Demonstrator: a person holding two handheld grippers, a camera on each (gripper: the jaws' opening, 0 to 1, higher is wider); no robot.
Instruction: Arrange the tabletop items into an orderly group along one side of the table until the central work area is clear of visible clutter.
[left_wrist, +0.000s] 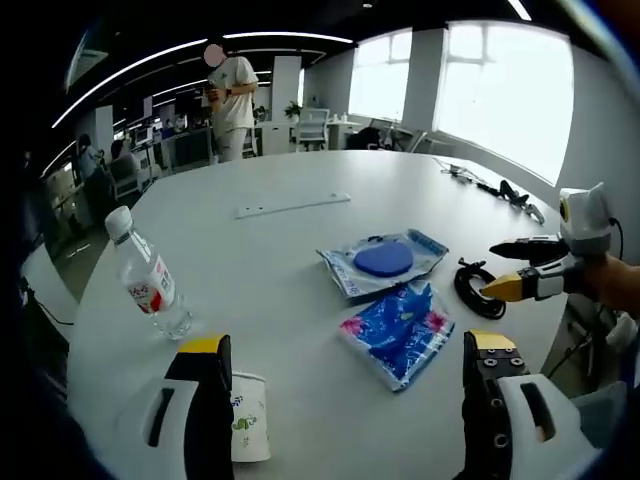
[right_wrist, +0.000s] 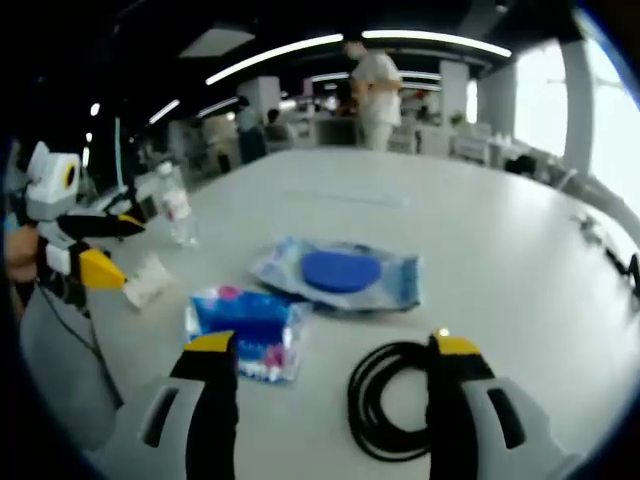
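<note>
- Cable coil (right_wrist: 392, 400) lies flat on the table (right_wrist: 500, 230), right between the released jaws of the right gripper (right_wrist: 335, 350), nearest by far.
- Left gripper (left_wrist: 345, 352) gapes empty above the paper cup (left_wrist: 249, 415).

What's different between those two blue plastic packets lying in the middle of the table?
The clear packet lies fairly flat and shows one round, solid blue disc inside; the crinkled blue packet is bunched up and printed blue with pink patches. The clear packet sits farther into the table, the crinkled blue packet nearer the left gripper. Both are plastic wrappers lying on the white table, close together.
</note>
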